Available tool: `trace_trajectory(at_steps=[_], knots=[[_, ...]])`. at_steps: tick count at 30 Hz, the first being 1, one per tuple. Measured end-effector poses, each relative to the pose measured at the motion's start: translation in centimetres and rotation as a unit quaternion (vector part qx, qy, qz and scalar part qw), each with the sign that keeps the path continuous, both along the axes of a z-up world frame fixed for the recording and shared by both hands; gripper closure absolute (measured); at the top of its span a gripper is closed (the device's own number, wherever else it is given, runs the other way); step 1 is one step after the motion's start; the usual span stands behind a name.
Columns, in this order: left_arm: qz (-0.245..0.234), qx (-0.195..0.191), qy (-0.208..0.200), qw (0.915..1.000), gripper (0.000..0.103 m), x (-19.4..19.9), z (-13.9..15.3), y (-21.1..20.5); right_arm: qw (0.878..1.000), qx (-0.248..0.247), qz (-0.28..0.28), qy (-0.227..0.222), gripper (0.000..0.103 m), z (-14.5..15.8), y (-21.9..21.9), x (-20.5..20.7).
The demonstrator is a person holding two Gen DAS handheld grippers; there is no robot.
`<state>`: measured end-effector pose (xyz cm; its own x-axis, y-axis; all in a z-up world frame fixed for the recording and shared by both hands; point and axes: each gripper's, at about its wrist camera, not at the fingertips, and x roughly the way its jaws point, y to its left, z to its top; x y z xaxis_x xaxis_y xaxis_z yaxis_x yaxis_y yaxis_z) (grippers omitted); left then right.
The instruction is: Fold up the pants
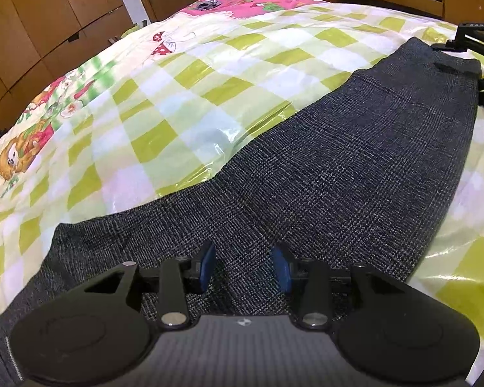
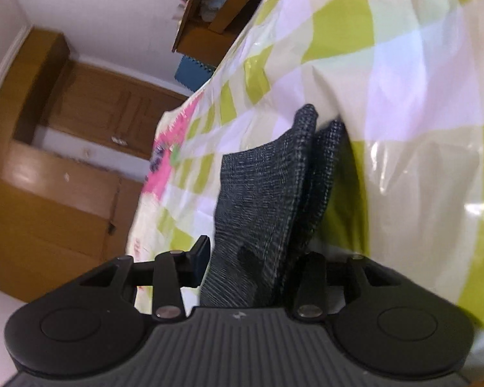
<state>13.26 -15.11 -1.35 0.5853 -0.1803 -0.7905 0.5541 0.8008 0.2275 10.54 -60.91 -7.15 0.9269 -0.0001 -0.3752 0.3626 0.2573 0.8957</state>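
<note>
The dark checked pants [image 1: 355, 161] lie lengthwise on the bed [image 1: 184, 90], already doubled leg over leg. One end sits between the fingers of the right gripper [image 2: 251, 258]; the wrist view shows cloth filling the gap, but I cannot tell whether the pads press it. The left gripper [image 1: 245, 267] hovers over the near end, jaws apart and holding nothing. Judged step: starting the end-to-end fold. Next, each gripper needs a firm pinch on the cloth.
</note>
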Motion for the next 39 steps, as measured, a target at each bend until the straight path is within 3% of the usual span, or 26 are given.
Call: trace_trajectory(at_steps=[1, 3, 4, 5, 7, 10, 15, 19, 23, 25, 28, 31, 33, 34, 35, 36, 37, 39], knots=[[0.000, -0.001, 0.000, 1.0000, 0.050, -0.1, 0.0, -0.1, 1.000, 0.019, -0.004, -0.015, 0.059, -0.3, -0.1, 0.0], [-0.002, -0.002, 0.000, 1.0000, 0.050, -0.3, 0.1, -0.1, 0.999, 0.038, -0.004, -0.025, 0.071, -0.5, -0.2, 0.1], [-0.004, -0.005, 0.001, 1.0000, 0.050, -0.4, 0.2, 0.0, 0.999, 0.033, -0.004, -0.018, 0.088, -0.3, -0.1, 0.1], [-0.006, -0.008, 0.001, 1.0000, 0.050, -0.5, 0.2, 0.1, 1.000, 0.025, 0.004, -0.013, 0.095, 0.0, 0.1, 0.2], [-0.005, -0.013, 0.002, 0.9999, 0.050, -0.7, 0.1, 0.3, 1.000, 0.001, 0.023, -0.016, 0.095, 1.4, 0.8, 0.0], [0.001, -0.026, 0.005, 0.9996, 0.049, -0.9, 0.1, 0.9, 0.993, -0.091, 0.069, -0.009, 0.095, 5.5, 3.3, 1.0], [0.011, -0.043, 0.007, 0.9990, 0.049, -1.5, 0.5, 2.9, 0.964, -0.208, 0.166, -0.029, 0.095, 11.7, 10.5, 2.3], [0.030, -0.053, 0.000, 0.9981, 0.049, -2.2, 1.1, 6.2, 0.925, -0.281, 0.253, -0.048, 0.095, 14.7, 18.6, 3.2], [0.058, -0.063, -0.006, 0.9963, 0.049, -3.2, 1.5, 10.5, 0.886, -0.312, 0.336, -0.066, 0.095, 15.6, 27.2, 3.9], [0.074, -0.070, -0.011, 0.9947, 0.049, -3.9, 1.8, 12.9, 0.853, -0.358, 0.374, -0.064, 0.095, 15.7, 32.2, 4.0], [0.096, -0.074, -0.028, 0.9922, 0.049, -5.3, 2.2, 16.5, 0.786, -0.440, 0.430, -0.058, 0.095, 14.8, 39.9, 3.5], [0.121, -0.083, -0.036, 0.9884, 0.049, -6.7, 2.5, 20.3, 0.708, -0.517, 0.478, -0.057, 0.096, 13.5, 47.0, 1.7], [0.142, -0.090, -0.040, 0.9849, 0.049, -7.7, 2.6, 22.7, 0.649, -0.573, 0.497, -0.060, 0.096, 12.4, 51.4, 0.2], [0.151, -0.092, -0.042, 0.9833, 0.048, -8.1, 2.5, 23.6, 0.626, -0.595, 0.501, -0.060, 0.096, 12.0, 53.0, -0.3], [0.160, -0.096, -0.044, 0.9814, 0.048, -8.5, 2.5, 24.5, 0.589, -0.629, 0.503, -0.062, 0.095, 11.2, 55.0, -1.1], [0.169, -0.102, -0.047, 0.9791, 0.048, -8.9, 2.4, 25.4, 0.560, -0.655, 0.504, -0.064, 0.095, 10.4, 56.2, -1.5], [0.176, -0.107, -0.047, 0.9775, 0.047, -9.1, 2.2, 26.1, 0.539, -0.668, 0.510, -0.065, 0.095, 9.8, 57.3, -2.0], [0.188, -0.115, -0.046, 0.9742, 0.047, -9.7, 2.0, 27.5, 0.527, -0.670, 0.519, -0.058, 0.096, 9.0, 58.3, -2.4]])
